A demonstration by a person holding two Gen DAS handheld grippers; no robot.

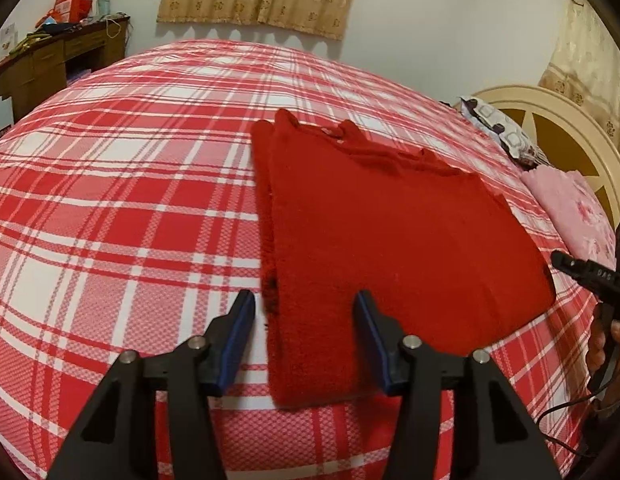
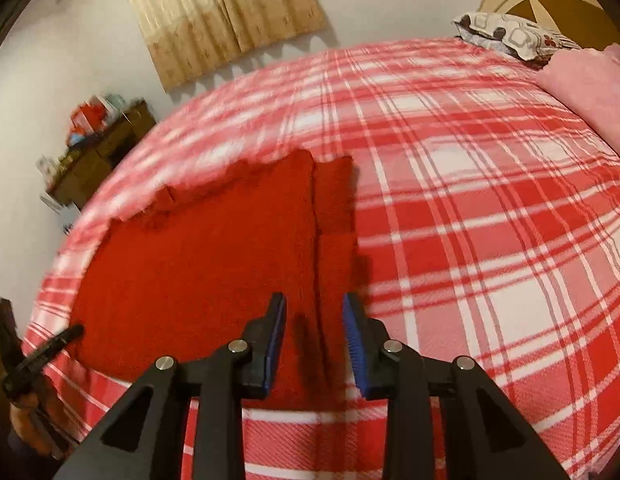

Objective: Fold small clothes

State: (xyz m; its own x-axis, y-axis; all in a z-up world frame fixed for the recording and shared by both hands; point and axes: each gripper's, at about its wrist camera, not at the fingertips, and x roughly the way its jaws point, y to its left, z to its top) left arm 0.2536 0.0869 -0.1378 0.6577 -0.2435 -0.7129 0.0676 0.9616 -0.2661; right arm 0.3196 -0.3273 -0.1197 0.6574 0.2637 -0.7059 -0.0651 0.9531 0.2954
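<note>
Claws [image 1: 306, 300] astride sweater [image 1: 389, 216], lengthwise, seemingly

Right gripper [image 2: 313, 320] fingers straddle the red garment's [image 2: 198, 264] folded edge

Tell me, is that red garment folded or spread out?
Partly folded: the red garment lies flat, its side strips doubled inward.

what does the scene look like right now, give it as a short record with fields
surface: bed with red and white plaid sheet
garment: red knit garment, lying flat, sides folded in lengthwise
left tool: over the garment's near left edge, jaws apart, not pressing on it
right tool: over the garment's near right edge, jaws apart, narrower gap, cloth between the pads but not pinched
other items: pink blanket, patterned pillow, wooden desk
</note>
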